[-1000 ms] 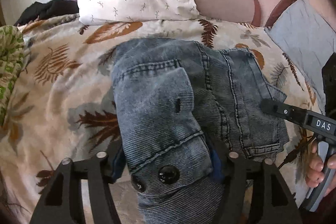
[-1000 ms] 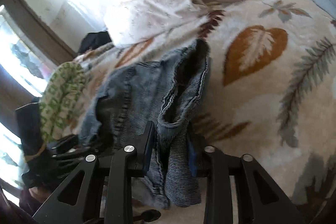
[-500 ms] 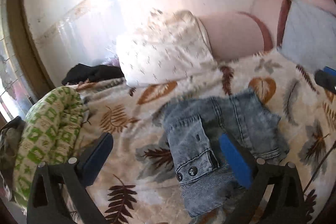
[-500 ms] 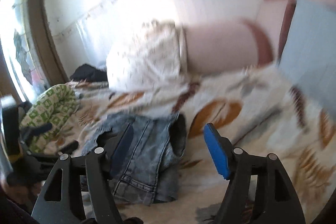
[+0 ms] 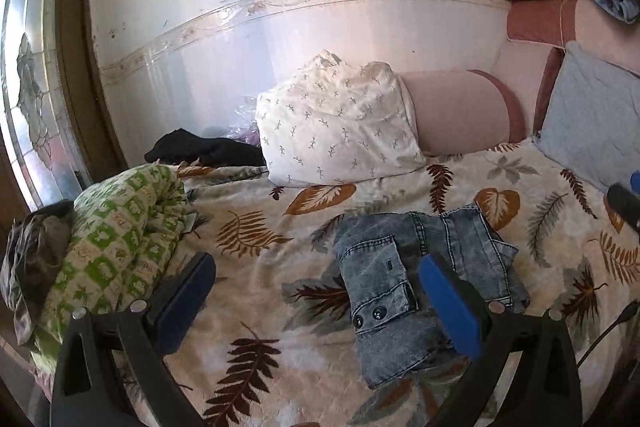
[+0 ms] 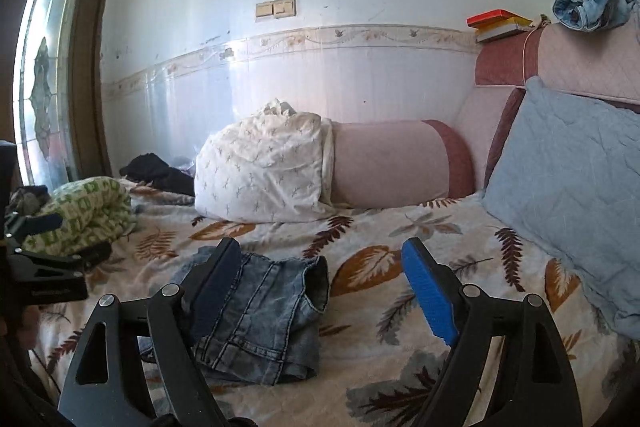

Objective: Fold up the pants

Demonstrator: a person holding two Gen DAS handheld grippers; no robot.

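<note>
The blue denim pants [image 5: 416, 279] lie folded into a small bundle on the leaf-patterned bedspread [image 5: 280, 227]; they also show in the right wrist view [image 6: 264, 315]. My left gripper [image 5: 316, 295] is open and empty, raised above the bed, with the bundle behind its right finger. My right gripper [image 6: 320, 287] is open and empty, raised above the bed, with the bundle behind its left finger. The left gripper's body shows at the left edge of the right wrist view [image 6: 44, 267].
A white patterned pillow [image 5: 336, 127], a pink bolster [image 5: 460, 111] and a blue cushion [image 5: 592, 119] line the back. A green checked blanket [image 5: 120, 239] and dark clothes [image 5: 204, 149] lie at the left. Books [image 6: 500, 23] and denim [image 6: 592, 7] sit on the headboard.
Both grippers let go of the folded pants, opened, and pulled up and back from the bed. The bundle stays on the bedspread.
</note>
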